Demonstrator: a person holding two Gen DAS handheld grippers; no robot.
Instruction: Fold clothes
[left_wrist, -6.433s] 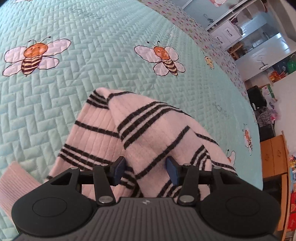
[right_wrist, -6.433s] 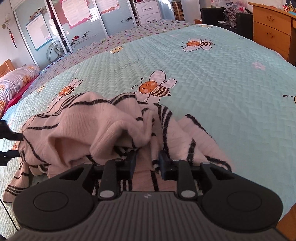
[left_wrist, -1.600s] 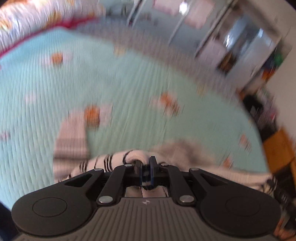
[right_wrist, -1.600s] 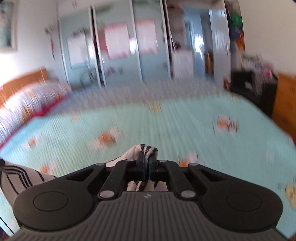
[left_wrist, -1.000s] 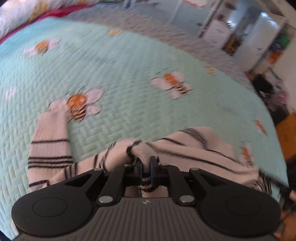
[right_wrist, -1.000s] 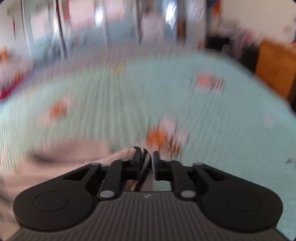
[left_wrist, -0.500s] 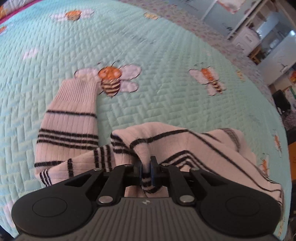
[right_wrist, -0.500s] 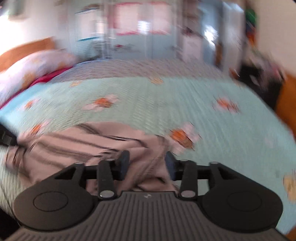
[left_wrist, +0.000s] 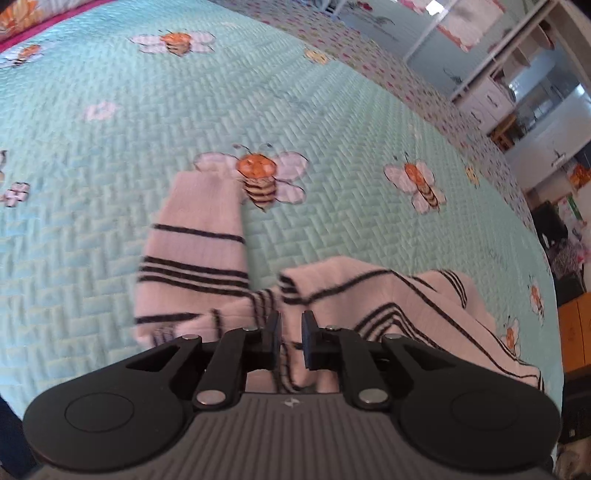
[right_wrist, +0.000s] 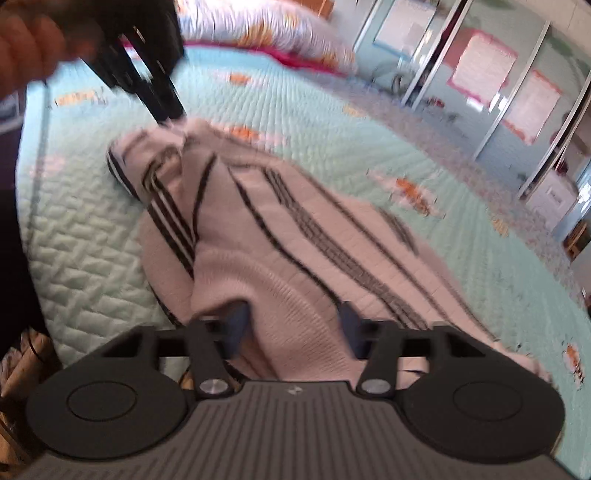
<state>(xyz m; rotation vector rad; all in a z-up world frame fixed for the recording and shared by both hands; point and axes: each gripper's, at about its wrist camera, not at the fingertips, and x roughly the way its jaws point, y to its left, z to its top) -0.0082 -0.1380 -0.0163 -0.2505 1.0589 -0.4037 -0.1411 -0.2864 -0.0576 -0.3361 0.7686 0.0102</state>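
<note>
The striped sweater (left_wrist: 388, 299) now lies spread on the bee quilt (left_wrist: 110, 229), no longer bunched. The left gripper (left_wrist: 291, 338) starts opening around a fold. The right gripper (right_wrist: 293, 325) closes, cloth between. Folding can begin.

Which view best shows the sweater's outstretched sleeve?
The left wrist view: the sleeve lies flat and sharp on the quilt, cuff beside a bee. The right wrist view shows only the sweater's blurred body, not that sleeve.
</note>
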